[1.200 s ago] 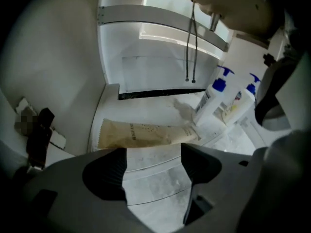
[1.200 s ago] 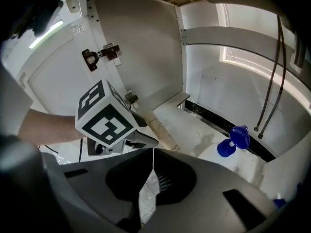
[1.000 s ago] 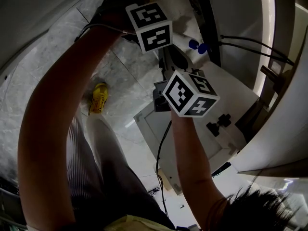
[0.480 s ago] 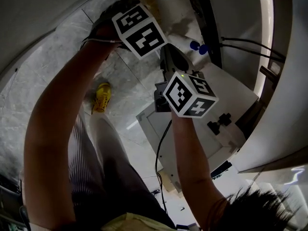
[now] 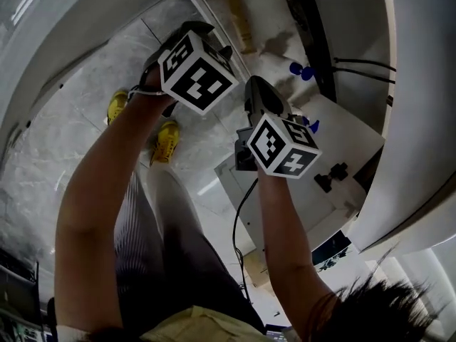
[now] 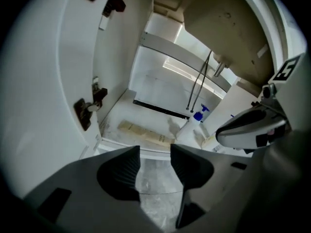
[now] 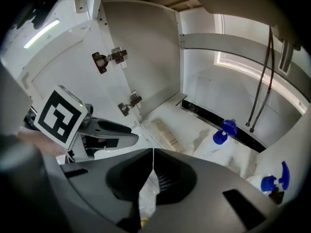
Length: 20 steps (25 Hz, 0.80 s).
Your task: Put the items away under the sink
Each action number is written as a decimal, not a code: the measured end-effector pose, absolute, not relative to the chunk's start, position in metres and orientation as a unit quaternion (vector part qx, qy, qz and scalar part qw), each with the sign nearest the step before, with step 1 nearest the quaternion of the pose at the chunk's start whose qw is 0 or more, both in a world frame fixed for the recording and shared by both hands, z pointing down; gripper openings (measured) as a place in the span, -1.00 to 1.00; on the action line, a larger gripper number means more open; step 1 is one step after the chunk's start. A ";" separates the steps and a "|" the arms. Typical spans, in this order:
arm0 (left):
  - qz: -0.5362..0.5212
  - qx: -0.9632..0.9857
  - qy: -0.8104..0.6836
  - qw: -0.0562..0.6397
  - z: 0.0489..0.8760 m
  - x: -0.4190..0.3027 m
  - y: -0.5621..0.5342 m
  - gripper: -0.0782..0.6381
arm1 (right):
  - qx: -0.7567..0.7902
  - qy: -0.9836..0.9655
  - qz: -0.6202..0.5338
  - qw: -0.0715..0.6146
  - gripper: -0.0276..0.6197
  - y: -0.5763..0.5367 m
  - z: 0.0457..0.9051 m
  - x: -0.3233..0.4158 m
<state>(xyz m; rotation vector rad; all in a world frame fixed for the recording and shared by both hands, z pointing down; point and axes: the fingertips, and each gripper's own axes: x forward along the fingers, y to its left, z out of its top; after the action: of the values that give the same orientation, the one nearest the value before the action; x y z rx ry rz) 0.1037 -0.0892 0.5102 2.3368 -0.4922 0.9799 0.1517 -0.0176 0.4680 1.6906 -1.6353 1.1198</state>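
Note:
The open cabinet under the sink holds a flat tan box point(image 6: 146, 132) point(image 7: 166, 134) lying on its floor. A white bottle with a blue pump point(image 6: 197, 123) point(image 7: 218, 140) stands behind the box, and a blue trigger sprayer point(image 7: 274, 183) is at the far right. My left gripper point(image 6: 154, 161) hangs in front of the cabinet's edge. Its jaws have just been closing, but a gap stays between them with only floor behind it. My right gripper point(image 7: 153, 152) is beside it with its tips shut together. I see nothing held in it.
The white cabinet door point(image 5: 285, 198) stands open, with hinges point(image 7: 109, 59) on the side wall. Two thin hoses point(image 6: 199, 89) drop from the basin at the back. The person's yellow shoes point(image 5: 165, 142) stand on the marble floor below.
In the head view my left gripper's cube has rolled and come lower and closer. A second yellow shoe has come into view. The right gripper has hardly shifted.

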 end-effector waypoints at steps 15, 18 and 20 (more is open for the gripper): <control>0.349 0.856 -0.219 0.313 0.452 0.049 -0.058 -0.50 | 0.637 -0.603 0.417 0.239 -0.83 -0.012 0.419 0.125; 0.340 0.850 -0.230 0.329 0.438 0.037 -0.051 -0.53 | 0.639 -0.604 0.418 0.231 -0.83 -0.013 0.409 0.116; 0.330 0.847 -0.238 0.343 0.429 0.030 -0.045 -0.55 | 0.639 -0.605 0.418 0.226 -0.83 -0.013 0.402 0.111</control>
<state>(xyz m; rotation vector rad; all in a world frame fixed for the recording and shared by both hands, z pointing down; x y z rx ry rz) 0.0301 -0.0451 0.4286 2.2012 -0.6182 0.8577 0.1111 -0.0132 0.4017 1.7610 -1.6691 1.1527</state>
